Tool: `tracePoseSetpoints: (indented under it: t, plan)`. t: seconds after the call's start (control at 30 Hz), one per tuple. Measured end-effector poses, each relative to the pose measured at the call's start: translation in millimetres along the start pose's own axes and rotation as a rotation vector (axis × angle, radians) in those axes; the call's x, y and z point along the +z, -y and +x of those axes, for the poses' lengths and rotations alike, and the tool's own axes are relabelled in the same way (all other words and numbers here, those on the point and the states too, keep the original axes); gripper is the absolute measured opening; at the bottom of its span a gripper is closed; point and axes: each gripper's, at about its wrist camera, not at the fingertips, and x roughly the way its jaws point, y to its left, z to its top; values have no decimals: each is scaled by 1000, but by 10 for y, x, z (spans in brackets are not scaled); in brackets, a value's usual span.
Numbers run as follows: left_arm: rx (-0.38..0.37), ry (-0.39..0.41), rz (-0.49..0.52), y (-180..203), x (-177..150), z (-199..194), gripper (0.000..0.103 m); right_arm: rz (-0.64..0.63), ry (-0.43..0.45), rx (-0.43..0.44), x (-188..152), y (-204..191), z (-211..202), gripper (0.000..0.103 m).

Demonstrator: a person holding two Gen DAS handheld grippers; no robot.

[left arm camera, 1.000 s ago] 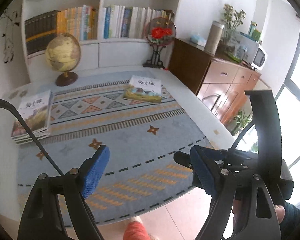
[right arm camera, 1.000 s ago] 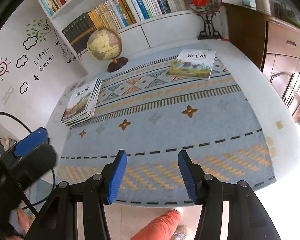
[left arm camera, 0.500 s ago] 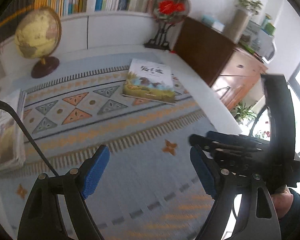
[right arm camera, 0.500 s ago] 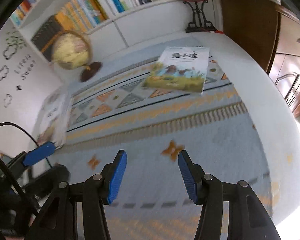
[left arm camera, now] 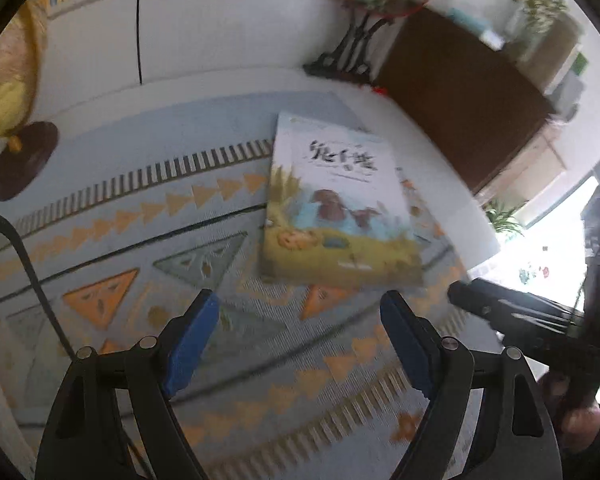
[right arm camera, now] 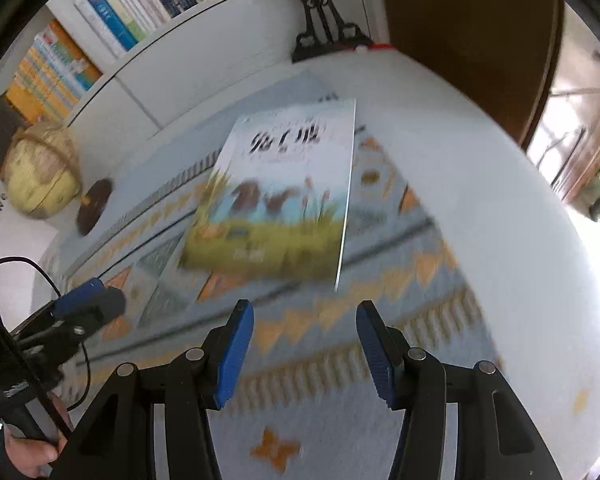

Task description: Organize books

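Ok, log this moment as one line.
phase: approach | target: book flat on rug | left gripper: open, empty | right gripper: open, empty

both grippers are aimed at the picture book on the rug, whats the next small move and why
Probably ease the right gripper forward and down to the picture book's near edge. The book lies flat on the rug, just beyond both grippers' open, empty jaws; the left gripper is equally near and could steady it.
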Motion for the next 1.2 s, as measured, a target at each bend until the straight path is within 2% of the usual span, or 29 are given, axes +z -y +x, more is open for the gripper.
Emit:
tracePoseSetpoints:
  t: [0.1,0.23,0.37,0.43,0.53,0.73,0.93,1.0,1.1,1.2]
  plan:
    - [-4,-38,-58,-75,131,251,82,9,13,25,198,38,182,52]
    - [-41,-75,-113,-135,267,495,82,37,2,-22,422,115,437,52]
    - [-43,-126,-152,-189,407,784,83,78,-12,-2,560,213,593,52]
    - [-50,-94,-164,-178,457,791,86,62,-9,-5,610,216,645,52]
    - [-60,-103,-177,-140,504,827,95,37,-21,6,728,182,729,52]
    - [-58,-90,-143,-75,529,865,95,22,-43,3,891,155,875,53]
    - [-66,-79,-115,-27,388,805,96,-63,-70,33,951,-22,947,55]
    - [-98,-80,-148,-93,283,715,96,-82,-83,54,960,-47,952,55]
    - [-155,-57,-215,-185,65,448,96,-68,-111,139,935,-34,951,55]
    - [-169,-21,-274,-221,-188,126,96,-91,-149,207,838,-135,949,56]
